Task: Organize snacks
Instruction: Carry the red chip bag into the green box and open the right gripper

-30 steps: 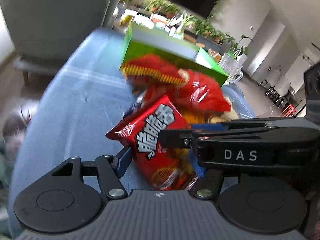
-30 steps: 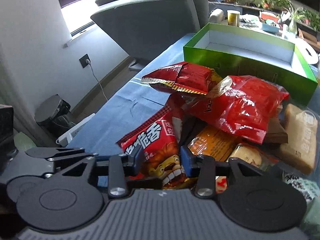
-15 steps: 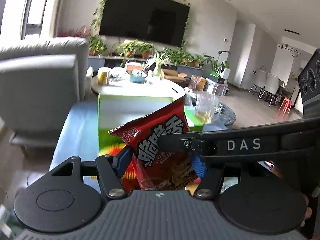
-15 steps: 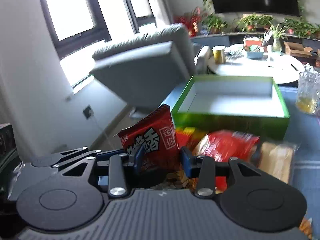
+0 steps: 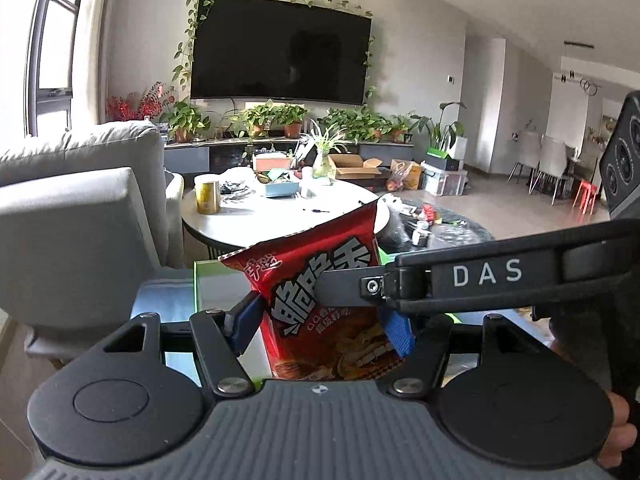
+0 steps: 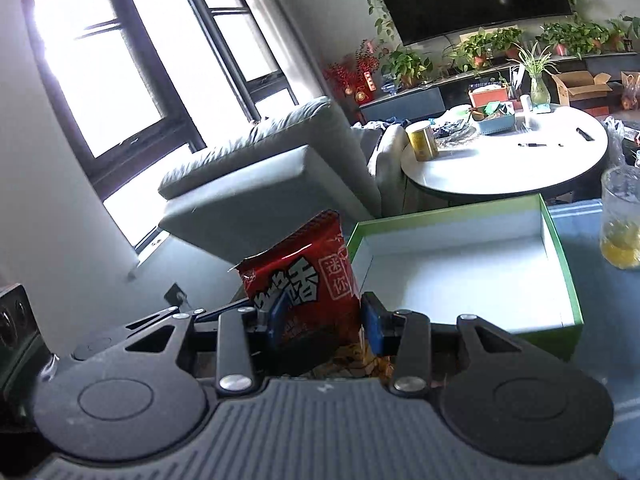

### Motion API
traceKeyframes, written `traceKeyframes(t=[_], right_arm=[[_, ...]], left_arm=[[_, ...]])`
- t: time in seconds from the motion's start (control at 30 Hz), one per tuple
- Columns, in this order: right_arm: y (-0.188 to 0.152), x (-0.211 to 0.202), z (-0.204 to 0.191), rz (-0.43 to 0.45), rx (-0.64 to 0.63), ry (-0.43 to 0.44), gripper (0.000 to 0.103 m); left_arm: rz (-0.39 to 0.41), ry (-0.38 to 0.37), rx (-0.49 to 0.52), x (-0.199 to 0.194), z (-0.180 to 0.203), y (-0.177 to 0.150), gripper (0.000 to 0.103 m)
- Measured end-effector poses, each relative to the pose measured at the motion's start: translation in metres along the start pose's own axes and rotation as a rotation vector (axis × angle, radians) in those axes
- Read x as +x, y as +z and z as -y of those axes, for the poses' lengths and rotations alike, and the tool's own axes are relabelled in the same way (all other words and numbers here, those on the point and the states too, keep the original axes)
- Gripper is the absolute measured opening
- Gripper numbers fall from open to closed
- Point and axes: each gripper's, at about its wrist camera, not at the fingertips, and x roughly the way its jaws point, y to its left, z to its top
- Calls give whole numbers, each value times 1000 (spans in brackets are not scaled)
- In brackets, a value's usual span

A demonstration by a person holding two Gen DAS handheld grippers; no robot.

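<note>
Both grippers hold one red snack bag with white Chinese characters, lifted upright in the air. In the left wrist view the bag [image 5: 316, 280] sits between the blue pads of my left gripper [image 5: 320, 324], with the right gripper's black arm crossing in front of it. In the right wrist view the bag [image 6: 304, 284] is pinched in my right gripper [image 6: 324, 320]. The open green box with a white inside [image 6: 460, 272] lies just ahead and right of the bag; its left wall shows in the left wrist view [image 5: 212, 288]. The other snacks are out of view.
A grey armchair [image 6: 272, 188] stands left behind the box. A glass with yellow liquid [image 6: 622, 220] stands right of the box on the blue tablecloth [image 6: 592, 300]. A round white table [image 5: 280, 212] with clutter lies beyond.
Both grippers have lifted the red bag off the snack pile and carried it up toward the green box. The pile has dropped out of view.
</note>
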Motion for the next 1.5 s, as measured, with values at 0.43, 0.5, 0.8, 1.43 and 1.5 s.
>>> traceKeyframes(t=[0.43, 0.5, 0.8, 1.43, 1.5], right_arm=[[7, 78, 39, -59, 141, 3, 68], [6, 86, 42, -81, 156, 0, 68], [-9, 108, 45, -233, 189, -52, 68], [0, 11, 22, -123, 82, -80, 68], [-9, 0, 20, -123, 80, -75, 68]], left_arm=[[-103, 42, 40, 81, -40, -6, 61], [-127, 41, 37, 89, -46, -11, 61], [-253, 40, -2, 103, -50, -34, 62], [-187, 95, -91, 24, -56, -33, 63], [-194, 93, -116, 15, -55, -41, 63]])
